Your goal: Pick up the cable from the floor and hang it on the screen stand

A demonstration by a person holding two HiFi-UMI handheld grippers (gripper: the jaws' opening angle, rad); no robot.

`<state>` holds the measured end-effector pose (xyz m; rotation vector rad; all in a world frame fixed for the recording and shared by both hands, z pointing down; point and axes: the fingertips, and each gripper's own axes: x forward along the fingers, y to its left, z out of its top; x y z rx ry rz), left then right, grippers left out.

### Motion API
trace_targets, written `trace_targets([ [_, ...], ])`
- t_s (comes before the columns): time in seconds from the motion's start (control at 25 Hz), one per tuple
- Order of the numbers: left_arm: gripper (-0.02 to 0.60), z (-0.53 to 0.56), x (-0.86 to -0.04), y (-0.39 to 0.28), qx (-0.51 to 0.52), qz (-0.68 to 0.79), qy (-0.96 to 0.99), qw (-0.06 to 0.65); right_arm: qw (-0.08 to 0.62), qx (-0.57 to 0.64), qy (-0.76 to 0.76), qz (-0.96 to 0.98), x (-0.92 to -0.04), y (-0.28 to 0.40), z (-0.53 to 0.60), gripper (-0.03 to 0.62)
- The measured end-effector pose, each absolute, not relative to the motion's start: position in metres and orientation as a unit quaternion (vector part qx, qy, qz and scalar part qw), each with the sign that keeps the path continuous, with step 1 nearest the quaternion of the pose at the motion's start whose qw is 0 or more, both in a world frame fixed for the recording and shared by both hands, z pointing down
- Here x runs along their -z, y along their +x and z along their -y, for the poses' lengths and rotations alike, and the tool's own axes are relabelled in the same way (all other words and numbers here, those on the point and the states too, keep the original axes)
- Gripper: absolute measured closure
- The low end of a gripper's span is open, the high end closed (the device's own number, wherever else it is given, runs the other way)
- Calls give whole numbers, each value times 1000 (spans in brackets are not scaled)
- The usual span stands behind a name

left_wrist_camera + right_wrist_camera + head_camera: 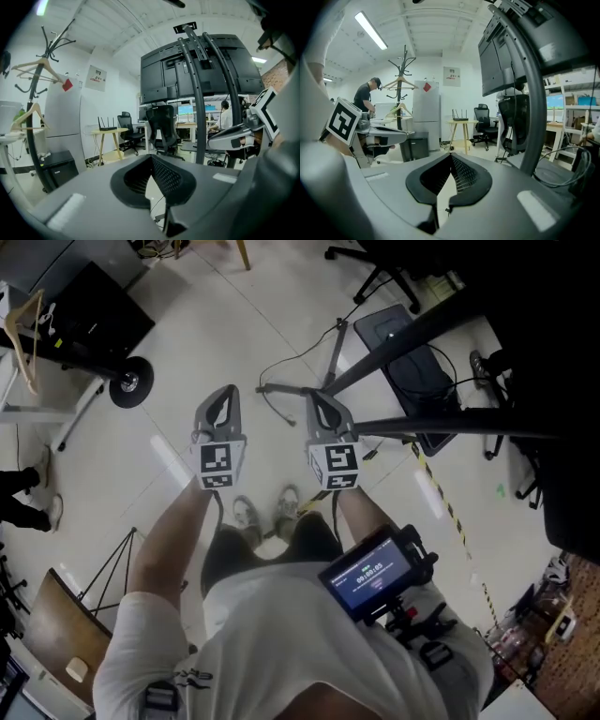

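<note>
Both the left gripper point(227, 392) and the right gripper point(315, 396) are clenched on nothing, held side by side above the floor point(187, 352). The cable point(298, 354) lies flat on that floor just ahead of them, beside the foot of the screen stand point(398, 338). It is thin and slack, so jaws could skid over it or pinch only a loop, and lifting may snag it on the stand's leg. A second wire nearby could be taken by mistake. Its length runs roughly from the stand's foot leftward in the head view, curling at the near end.
</note>
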<state>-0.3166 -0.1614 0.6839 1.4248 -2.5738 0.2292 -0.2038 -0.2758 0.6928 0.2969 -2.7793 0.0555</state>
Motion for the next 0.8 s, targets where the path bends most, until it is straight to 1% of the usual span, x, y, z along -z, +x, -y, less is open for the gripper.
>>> trace_targets([
  [0.36, 580, 182, -860, -353, -74, 865, 486, 100, 178, -20, 110, 978, -869, -234, 299, 579],
  [0.64, 578, 190, -1008, -379, -87, 856, 496, 119, 208, -19, 96, 973, -1023, -242, 306, 574],
  [0.8, 578, 192, -1093, -387, -88, 848, 502, 146, 229, -18, 82, 970, -1109, -239, 307, 565],
])
